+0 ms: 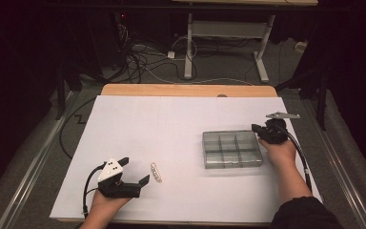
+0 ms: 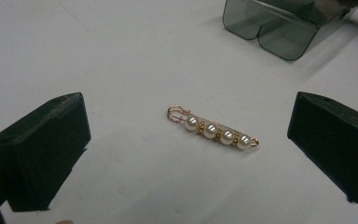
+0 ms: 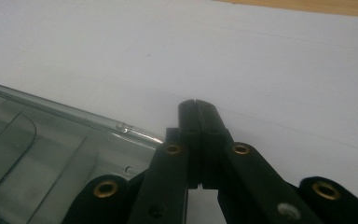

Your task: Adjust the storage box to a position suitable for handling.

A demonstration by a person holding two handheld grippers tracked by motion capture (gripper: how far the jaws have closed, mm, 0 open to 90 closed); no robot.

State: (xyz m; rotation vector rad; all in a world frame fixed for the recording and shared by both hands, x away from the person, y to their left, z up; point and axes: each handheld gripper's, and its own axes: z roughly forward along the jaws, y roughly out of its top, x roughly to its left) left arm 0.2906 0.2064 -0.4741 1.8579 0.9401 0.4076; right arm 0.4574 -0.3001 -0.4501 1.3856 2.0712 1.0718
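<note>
A pearl brooch pin (image 2: 213,130) with a gold wire clasp lies flat on the white table sheet; the high view shows the brooch (image 1: 156,172) at the front centre-left. My left gripper (image 1: 134,172) rests just left of it, open, the pin lying on the sheet beyond its two wide-apart jaws in the left gripper view. A smoky clear compartment box (image 1: 232,149) sits right of centre. My right gripper (image 1: 256,128) is at the box's far right corner, jaws pressed together with nothing between them. In the right gripper view the shut gripper (image 3: 197,103) sits beside the box rim (image 3: 121,127).
The white sheet (image 1: 171,124) covers a wooden table whose back edge (image 1: 186,89) shows. Beyond it stand desk legs and a tangle of cables on the floor. The box corner (image 2: 279,28) appears far off in the left gripper view.
</note>
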